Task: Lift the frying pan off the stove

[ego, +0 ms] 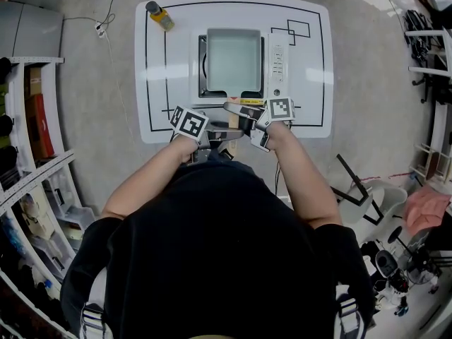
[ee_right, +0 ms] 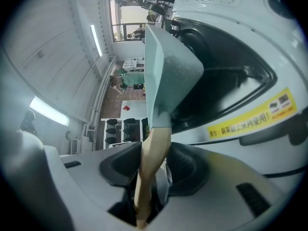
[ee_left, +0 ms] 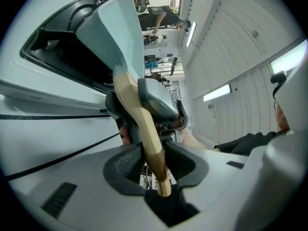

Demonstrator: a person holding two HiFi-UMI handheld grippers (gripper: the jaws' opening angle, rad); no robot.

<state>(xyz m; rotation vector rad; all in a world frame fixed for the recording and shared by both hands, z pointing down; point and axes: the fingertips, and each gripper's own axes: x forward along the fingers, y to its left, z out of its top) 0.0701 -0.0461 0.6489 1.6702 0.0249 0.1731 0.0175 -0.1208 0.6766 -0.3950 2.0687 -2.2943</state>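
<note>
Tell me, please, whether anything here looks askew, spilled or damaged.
Nothing spilled or damaged. The frying pan sits square on the stove, left gripper and right gripper shut on its wooden handle. Only the yellow bottle seems to lie askew.

A yellow label [ee_right: 252, 117] on the front edge of the stove [ee_right: 226, 18] bore black East Asian characters, too small to read with certainty. Print on the control panel [ego: 277, 61], at the stove's right, was illegible. Two cubes [ego: 191, 123] [ego: 280, 108] just before the stove carried black-and-white square markers.
</note>
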